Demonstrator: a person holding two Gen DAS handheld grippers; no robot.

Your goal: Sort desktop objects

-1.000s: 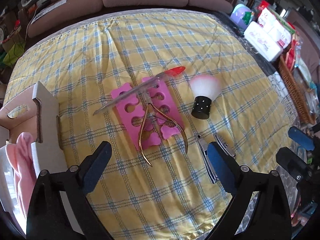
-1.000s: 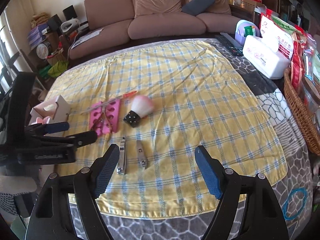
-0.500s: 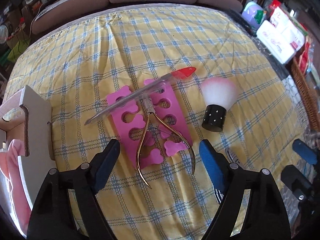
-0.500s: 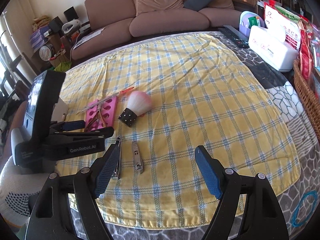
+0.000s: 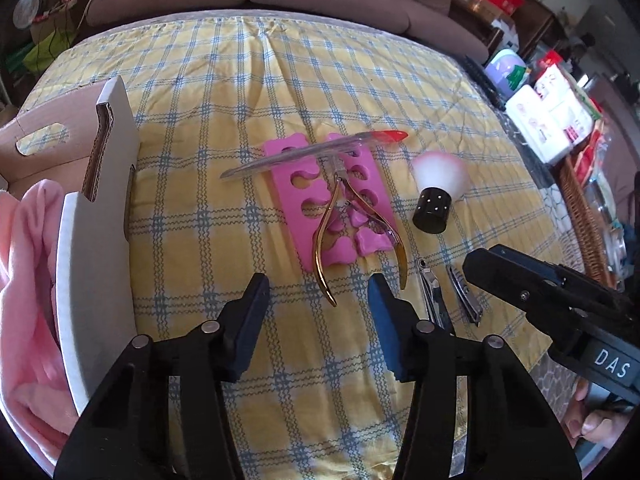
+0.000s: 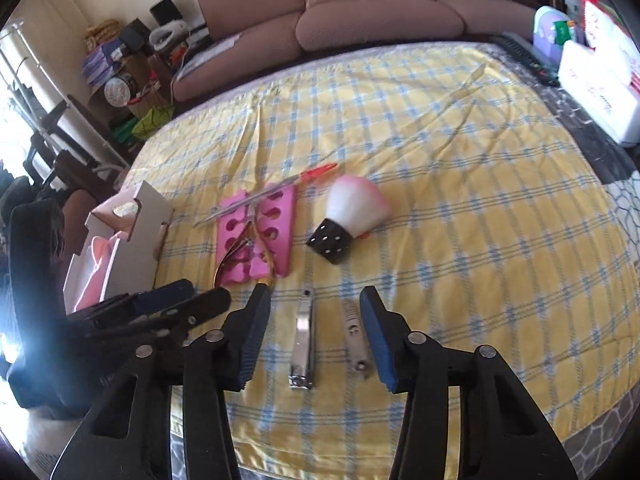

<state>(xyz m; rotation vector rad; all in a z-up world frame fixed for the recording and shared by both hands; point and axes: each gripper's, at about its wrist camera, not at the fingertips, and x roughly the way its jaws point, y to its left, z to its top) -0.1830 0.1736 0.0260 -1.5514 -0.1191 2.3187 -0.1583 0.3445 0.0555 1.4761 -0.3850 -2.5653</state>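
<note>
On the yellow checked cloth [image 5: 280,92] lie two pink toe separators [image 5: 332,196] with gold cuticle nippers [image 5: 340,224] and a red-tipped nail file [image 5: 316,152] across them. A pink-white brush with a black handle [image 5: 436,196] lies to their right. Two nail clippers [image 6: 303,340] [image 6: 356,338] lie near the front edge. My left gripper [image 5: 318,300] is open, just in front of the nippers' handles. My right gripper [image 6: 310,320] is open, its fingers on either side of both clippers. The right gripper also shows at the right in the left wrist view [image 5: 560,304].
A white cardboard box [image 5: 92,208] holding pink cloth [image 5: 24,280] stands at the left; it also shows in the right wrist view [image 6: 132,236]. A wicker basket [image 5: 584,224] and white packages [image 5: 548,120] line the right side. A sofa [image 6: 360,4] stands behind the table.
Both grippers have moved forward and lower toward the objects. The left one has neared the nippers; the right one has come over the two clippers. Both jaw gaps have narrowed.
</note>
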